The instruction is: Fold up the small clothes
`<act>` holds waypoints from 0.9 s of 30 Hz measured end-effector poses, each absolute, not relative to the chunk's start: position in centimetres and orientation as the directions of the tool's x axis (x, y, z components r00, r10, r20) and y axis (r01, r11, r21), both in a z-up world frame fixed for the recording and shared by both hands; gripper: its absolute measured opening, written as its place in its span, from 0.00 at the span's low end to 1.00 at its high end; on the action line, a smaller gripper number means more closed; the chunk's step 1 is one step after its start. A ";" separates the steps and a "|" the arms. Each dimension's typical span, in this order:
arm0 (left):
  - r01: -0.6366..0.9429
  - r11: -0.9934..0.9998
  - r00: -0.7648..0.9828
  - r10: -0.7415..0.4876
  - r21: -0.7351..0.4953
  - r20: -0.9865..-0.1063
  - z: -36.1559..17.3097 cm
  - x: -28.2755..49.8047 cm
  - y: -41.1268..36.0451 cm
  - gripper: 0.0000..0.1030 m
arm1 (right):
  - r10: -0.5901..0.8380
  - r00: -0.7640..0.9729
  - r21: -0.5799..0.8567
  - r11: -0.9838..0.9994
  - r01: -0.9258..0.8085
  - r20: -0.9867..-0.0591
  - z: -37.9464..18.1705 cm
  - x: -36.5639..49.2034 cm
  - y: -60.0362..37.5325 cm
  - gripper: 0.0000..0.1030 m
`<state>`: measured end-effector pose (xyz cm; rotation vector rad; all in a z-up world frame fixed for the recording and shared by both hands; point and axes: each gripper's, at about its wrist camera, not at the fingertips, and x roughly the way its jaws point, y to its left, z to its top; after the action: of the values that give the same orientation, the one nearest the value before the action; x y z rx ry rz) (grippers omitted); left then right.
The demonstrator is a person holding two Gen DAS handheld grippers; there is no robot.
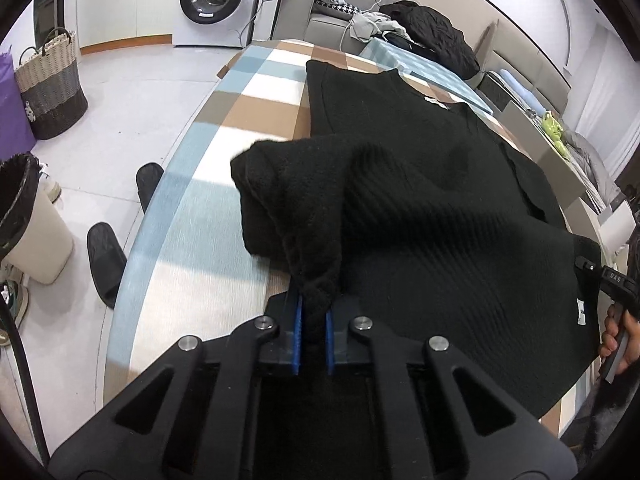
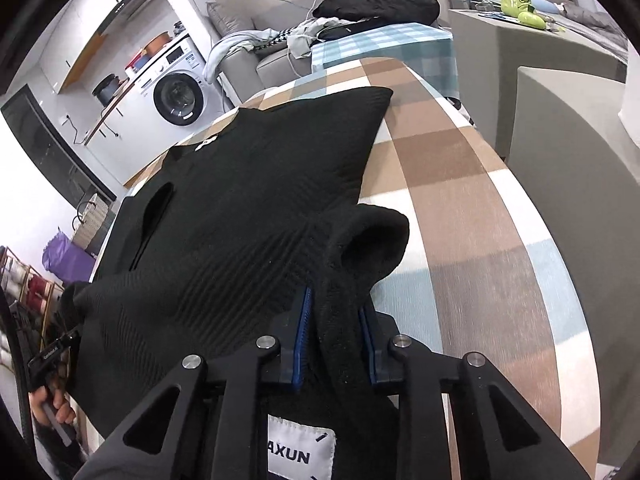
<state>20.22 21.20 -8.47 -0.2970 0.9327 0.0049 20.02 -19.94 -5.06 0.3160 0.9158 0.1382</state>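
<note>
A black ribbed knit sweater (image 1: 420, 184) lies spread on the checked tablecloth (image 1: 224, 208), its near edge lifted. My left gripper (image 1: 314, 320) is shut on a bunched fold of the sweater at its left near corner. In the right wrist view the same sweater (image 2: 248, 184) stretches away from me, and my right gripper (image 2: 336, 336) is shut on its right near corner, with a white brand label (image 2: 300, 452) hanging below the jaws. The right gripper also shows at the edge of the left wrist view (image 1: 612, 280).
A washing machine (image 1: 216, 0) and a woven basket (image 1: 52, 84) stand on the floor at left, with a bin (image 1: 28, 220) and black slippers (image 1: 106, 256). A sofa with a black jacket (image 1: 436, 36) lies beyond the table. A grey cabinet (image 2: 572, 152) stands to the right.
</note>
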 end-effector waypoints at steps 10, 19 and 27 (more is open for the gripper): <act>-0.216 0.949 0.614 -0.051 -0.229 -0.788 -7.7 20.7 22.9 0.46 | 0.271 0.613 0.347 0.938 0.005 -0.742 -4.6 19.4 -19.8 0.47; -0.226 0.926 0.615 -0.104 -0.301 -0.782 -7.8 25.9 23.8 0.60 | 0.263 0.622 0.355 0.935 0.024 -0.737 -4.8 20.6 -19.4 0.53; -0.153 0.937 0.627 -0.154 -0.315 -0.764 -8.6 28.1 22.2 0.33 | 0.265 0.604 0.356 0.934 0.034 -0.752 -5.1 22.4 -19.0 0.27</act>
<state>28.05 22.16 -8.60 -0.3700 0.8989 -0.0003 22.43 -19.02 -5.14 0.3538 0.9177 0.1371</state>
